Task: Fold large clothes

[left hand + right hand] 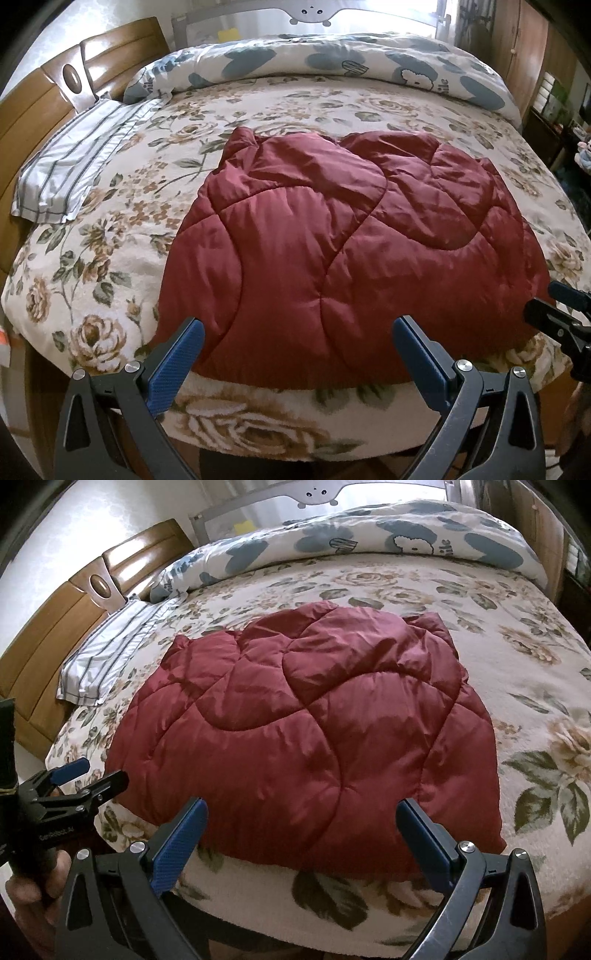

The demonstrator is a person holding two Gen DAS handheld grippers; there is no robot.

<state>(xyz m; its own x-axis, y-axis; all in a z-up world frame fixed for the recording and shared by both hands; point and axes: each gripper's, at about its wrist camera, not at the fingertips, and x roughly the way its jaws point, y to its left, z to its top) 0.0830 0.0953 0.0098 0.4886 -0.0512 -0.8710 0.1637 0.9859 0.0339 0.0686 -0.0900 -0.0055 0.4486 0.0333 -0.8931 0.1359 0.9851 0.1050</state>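
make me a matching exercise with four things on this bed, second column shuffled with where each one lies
Things:
1. dark red quilted jacket
2. striped pillow
3. blue-and-white cartoon duvet
4. left gripper

Places:
A. bunched along the far edge of the bed
B. by the wooden headboard, on the left
C. open, at the jacket's near edge
D. spread in the middle of the floral blanket

Pairs: 1-D, 2-B, 3-A, 4-C
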